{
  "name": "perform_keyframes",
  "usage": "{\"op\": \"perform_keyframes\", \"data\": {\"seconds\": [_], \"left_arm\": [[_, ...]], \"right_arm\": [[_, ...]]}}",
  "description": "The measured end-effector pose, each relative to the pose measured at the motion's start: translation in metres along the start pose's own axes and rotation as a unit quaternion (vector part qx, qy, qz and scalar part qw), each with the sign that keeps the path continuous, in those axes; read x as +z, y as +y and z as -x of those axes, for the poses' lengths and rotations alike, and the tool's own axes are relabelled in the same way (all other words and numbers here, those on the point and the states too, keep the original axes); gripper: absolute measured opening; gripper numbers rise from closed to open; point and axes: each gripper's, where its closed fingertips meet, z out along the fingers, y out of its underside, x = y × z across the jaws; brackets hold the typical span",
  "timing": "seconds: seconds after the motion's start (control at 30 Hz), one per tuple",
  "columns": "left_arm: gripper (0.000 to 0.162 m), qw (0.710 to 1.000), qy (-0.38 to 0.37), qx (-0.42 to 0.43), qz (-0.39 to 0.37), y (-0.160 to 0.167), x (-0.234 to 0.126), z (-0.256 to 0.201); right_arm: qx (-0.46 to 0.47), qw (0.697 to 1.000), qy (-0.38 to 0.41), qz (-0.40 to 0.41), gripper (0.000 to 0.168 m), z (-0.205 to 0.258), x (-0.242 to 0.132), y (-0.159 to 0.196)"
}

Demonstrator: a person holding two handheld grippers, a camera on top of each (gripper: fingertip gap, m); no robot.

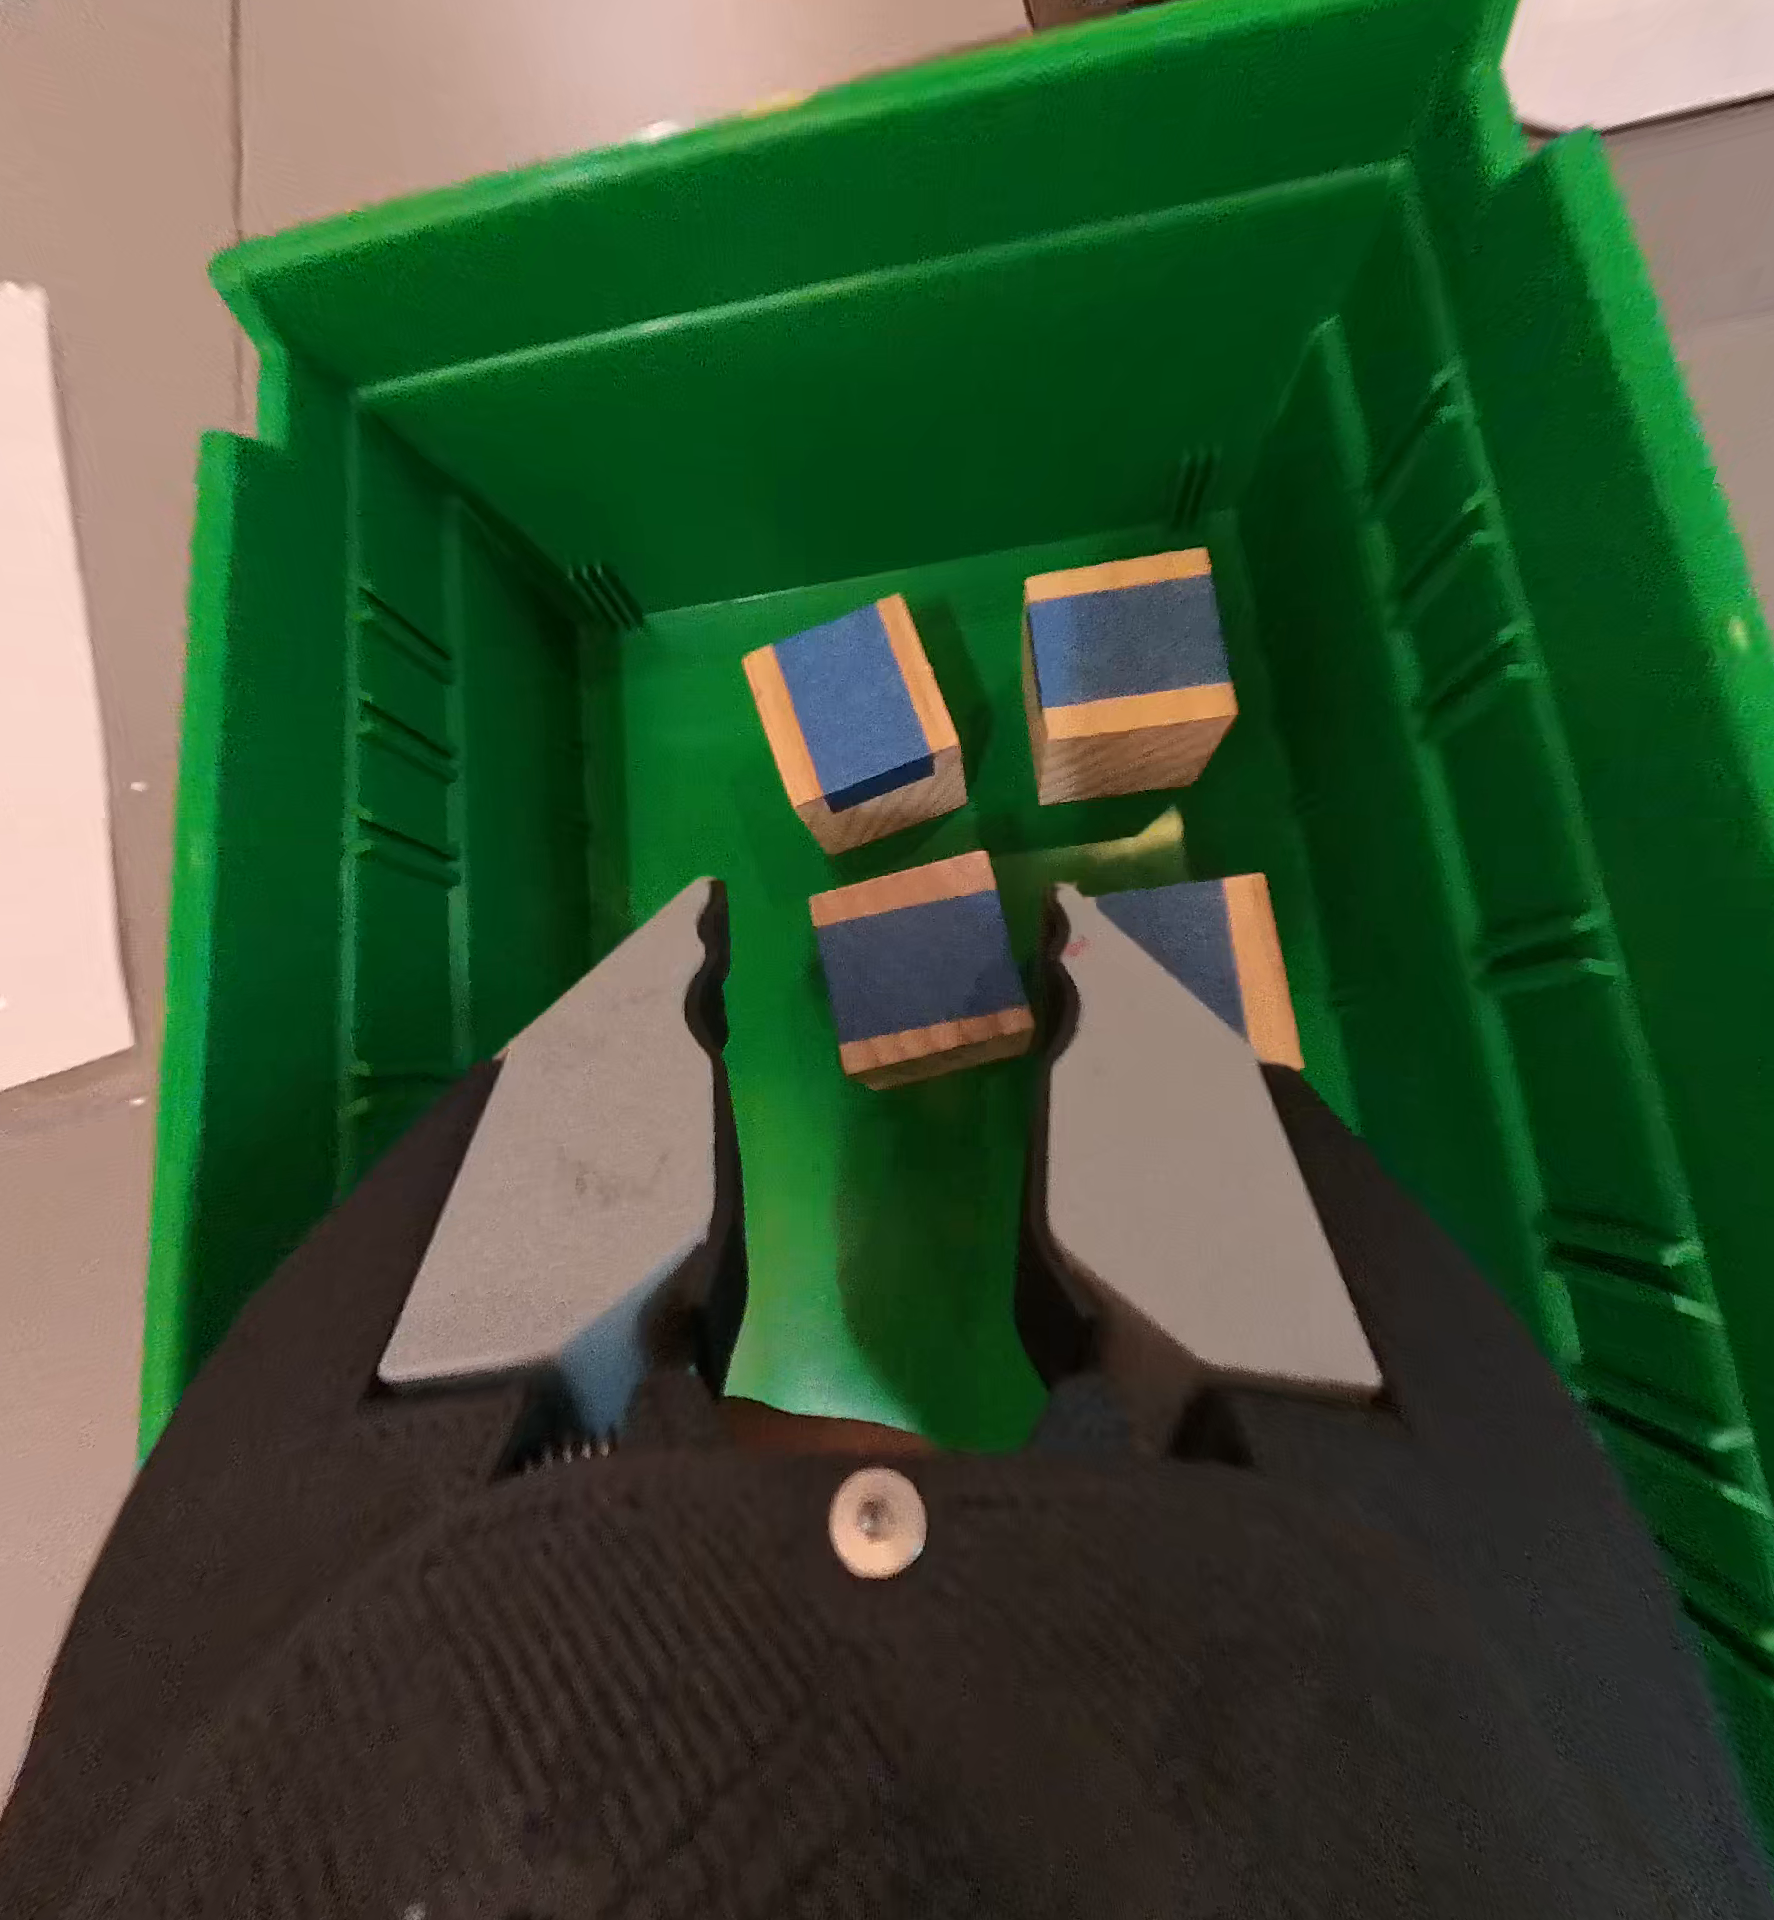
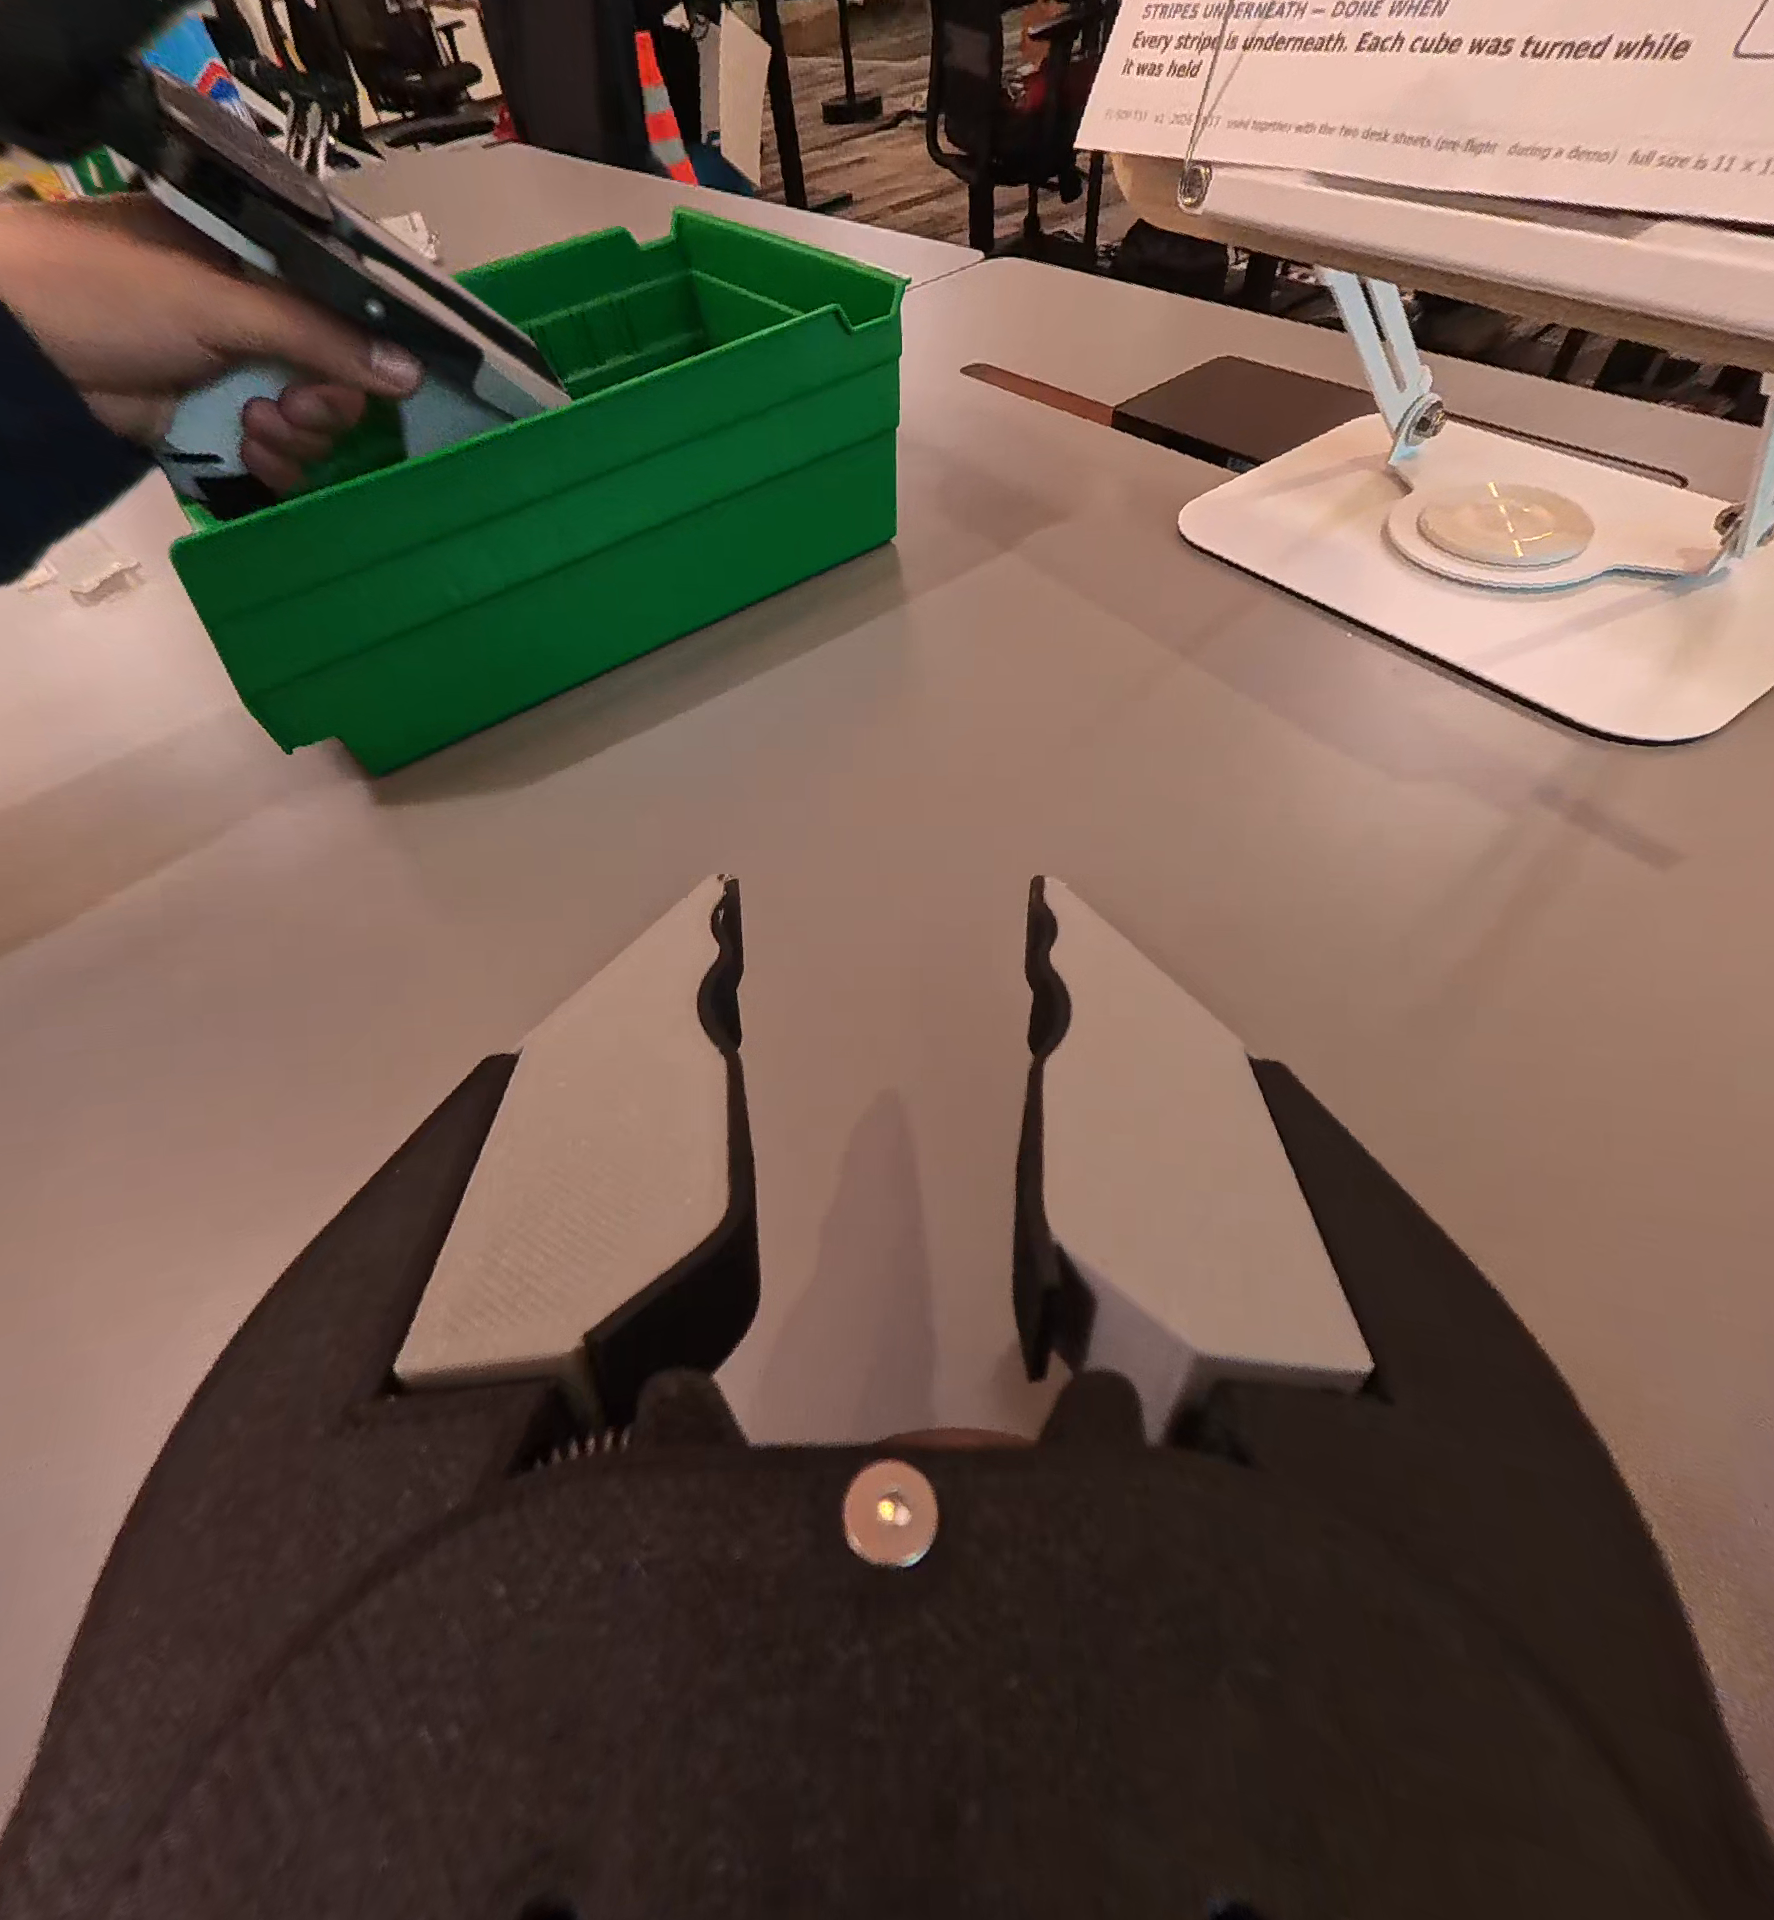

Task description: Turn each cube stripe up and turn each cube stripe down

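Four small wooden cubes, each with a blue stripe across its top face, sit on the floor of a deep green plastic bin point(image 1: 862, 312). From the left gripper's point(image 1: 881, 904) own view, one cube point(image 1: 855, 717) lies at eleven o'clock, another point(image 1: 1127, 665) at one o'clock, a third point(image 1: 919, 961) dead centre between the tips, and a fourth point(image 1: 1226, 961) at three o'clock, half hidden behind the right finger. All visible stripes face up.

Its fingers are spread wide, empty, hovering above the centre cube. The right gripper point(image 2: 883, 904) waits over the grey tabletop point(image 2: 1070, 779), well apart from the bin, fingers likewise spread and holding nothing. A white stand point(image 2: 1465, 613) carrying a printed sheet sits at two o'clock in that view.

I'd judge these cubes light, rigid and hard-edged, not fragile. Bare wood should grip decently; the stripe may be slicker. Best hold looks to be two opposite plain sides, squarely, so the block doesn't pivot. Neighbours sit near, leaving tight finger room.
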Motion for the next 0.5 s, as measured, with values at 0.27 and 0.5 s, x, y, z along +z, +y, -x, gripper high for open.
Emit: {"op": "perform_keyframes", "data": {"seconds": [0.27, 0.5], "left_arm": [[0.046, 1.000, -0.012, -0.010, 0.005, 0.003, 0.015, 0.003], [0.056, 1.000, -0.002, -0.005, 0.012, 0.007, 0.008, 0.001]], "right_arm": [[-0.012, 1.000, 0.005, 0.007, 0.052, 0.002, 0.000, 0.002], [-0.012, 1.000, 0.001, 0.002, 0.052, 0.003, -0.003, -0.001]]}}
